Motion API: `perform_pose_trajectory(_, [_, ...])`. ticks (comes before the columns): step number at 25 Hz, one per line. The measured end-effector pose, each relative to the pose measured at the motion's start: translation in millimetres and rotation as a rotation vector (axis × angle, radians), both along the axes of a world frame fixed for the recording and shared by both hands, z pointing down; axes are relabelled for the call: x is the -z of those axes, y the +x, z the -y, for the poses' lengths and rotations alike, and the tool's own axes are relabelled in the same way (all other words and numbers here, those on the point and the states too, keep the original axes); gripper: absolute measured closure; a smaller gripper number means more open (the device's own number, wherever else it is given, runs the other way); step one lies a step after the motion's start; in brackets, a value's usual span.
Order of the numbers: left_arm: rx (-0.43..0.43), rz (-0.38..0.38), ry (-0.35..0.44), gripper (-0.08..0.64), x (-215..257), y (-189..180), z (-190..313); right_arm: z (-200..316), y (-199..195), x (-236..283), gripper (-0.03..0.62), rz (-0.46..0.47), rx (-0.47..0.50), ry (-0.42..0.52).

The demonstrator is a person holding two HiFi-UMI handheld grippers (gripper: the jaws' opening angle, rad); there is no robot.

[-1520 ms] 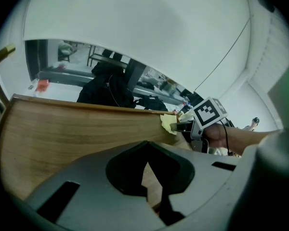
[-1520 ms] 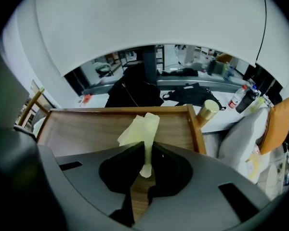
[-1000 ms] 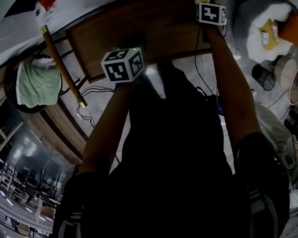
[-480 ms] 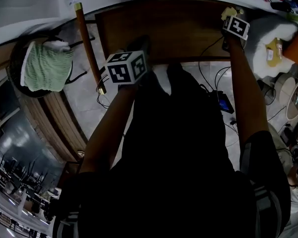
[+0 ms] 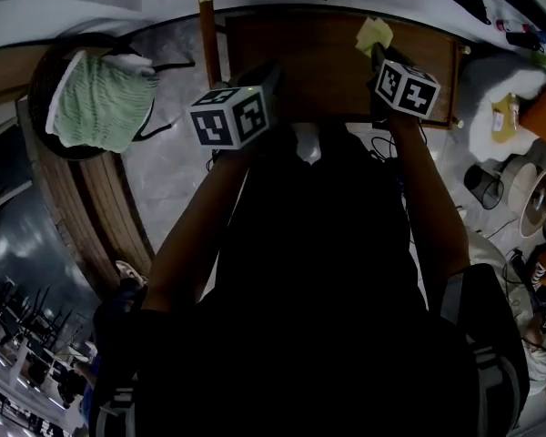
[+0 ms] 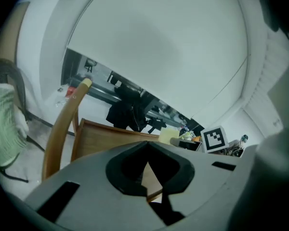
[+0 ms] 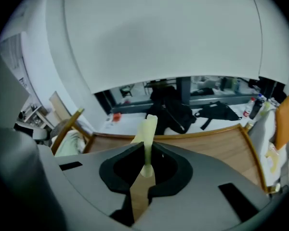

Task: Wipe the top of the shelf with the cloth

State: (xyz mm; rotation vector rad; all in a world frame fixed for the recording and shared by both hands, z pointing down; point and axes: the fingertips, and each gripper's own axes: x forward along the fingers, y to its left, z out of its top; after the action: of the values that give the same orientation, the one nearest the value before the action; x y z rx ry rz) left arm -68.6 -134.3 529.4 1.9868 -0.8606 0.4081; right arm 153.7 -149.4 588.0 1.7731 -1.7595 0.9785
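The pale yellow thin cloth (image 5: 373, 35) is held by the right gripper (image 5: 382, 57), whose jaws are clenched on its lower edge. In the right gripper view it is seen edge-on, as a narrow soft strip rising straight out from between the jaws. It is carried in the upper middle of the head view, just ahead of those jaws and above the brown wooden shelf top (image 5: 314, 53). Whether fabric and wood are touching cannot be told.

The shelf top is laid out with its long axis running left to right across the frame. It is a flat board of warm, faintly grained wood, bounded by a low raised lip. A sideways sweep along that axis is judged to be what is called for, with the cloth first pressed flat.

The left gripper (image 5: 266, 73) is held at the lower-left part of the shelf top, with its jaws closed on nothing. It is the farther of the two from the cloth.

Off the shelf, at the left of the frame, a green ribbed towel (image 5: 100, 103) is draped, with a slim wooden pole (image 5: 207, 39) beside it.
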Motion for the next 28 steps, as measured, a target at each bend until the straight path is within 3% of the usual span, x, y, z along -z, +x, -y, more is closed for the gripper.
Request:
perform_pose_trajectory(5, [-0.062, 0.092, 0.096, 0.549, 16, -40, -3, 30, -124, 4, 0.549, 0.108, 0.197, 0.074])
perform_pose_trajectory(8, [-0.048, 0.123, 0.098, 0.549, 10, -70, -4, 42, -182, -5, 0.549, 0.140, 0.287, 0.075])
perform_pose_trajectory(11, [-0.020, 0.143, 0.080, 0.549, 2, -94, -3, 48, -221, -19, 0.549, 0.179, 0.316, 0.058])
perform_pose_trajectory(17, [-0.026, 0.178, 0.062, 0.549, -14, -109, 4, 46, -264, -61, 0.549, 0.193, 0.342, -0.018])
perform_pose_trajectory(28, [-0.056, 0.141, 0.028, 0.551, -28, -91, 14, 43, -275, -122, 0.549, 0.100, 0.417, -0.155])
